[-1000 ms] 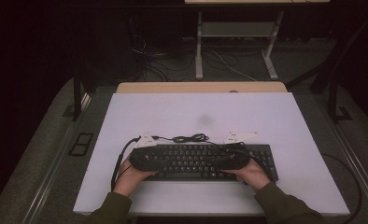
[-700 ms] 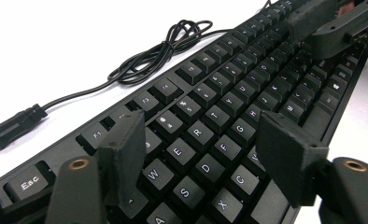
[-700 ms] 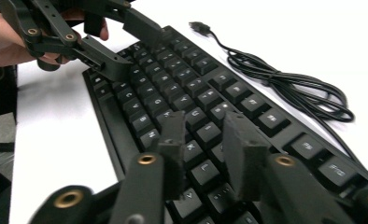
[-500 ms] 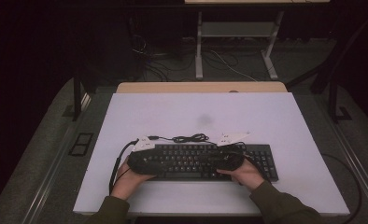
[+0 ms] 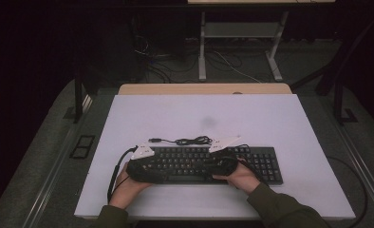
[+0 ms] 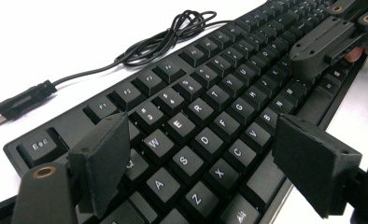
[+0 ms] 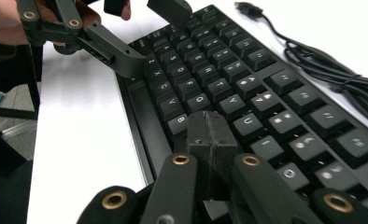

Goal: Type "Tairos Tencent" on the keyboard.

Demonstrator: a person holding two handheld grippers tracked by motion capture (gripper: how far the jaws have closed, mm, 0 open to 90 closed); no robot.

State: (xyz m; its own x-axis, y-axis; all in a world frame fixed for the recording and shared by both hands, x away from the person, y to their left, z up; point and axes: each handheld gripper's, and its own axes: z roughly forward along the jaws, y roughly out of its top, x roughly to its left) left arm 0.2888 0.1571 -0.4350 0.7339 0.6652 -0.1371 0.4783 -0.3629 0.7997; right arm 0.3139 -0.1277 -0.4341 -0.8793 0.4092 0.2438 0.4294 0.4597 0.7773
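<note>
Keyboard [image 5: 209,164] flat on near half of white desk [image 5: 280,118], long axis left–right, number pad at right end. Unplugged cable [image 5: 185,140] coiled just behind it. Right tool [image 7: 209,135] pads pressed together, nothing pinched, tips over middle letter keys, likely next to press. Left tool [image 6: 201,154] spread, jaws just been opening, nothing between, over left letter keys. Dark room beyond; table legs, floor cables.

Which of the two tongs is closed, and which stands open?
The right tongs are closed, pads pressed together with nothing between, over the keyboard by the B key. The left tongs stand open, pads apart above the letter keys.
</note>
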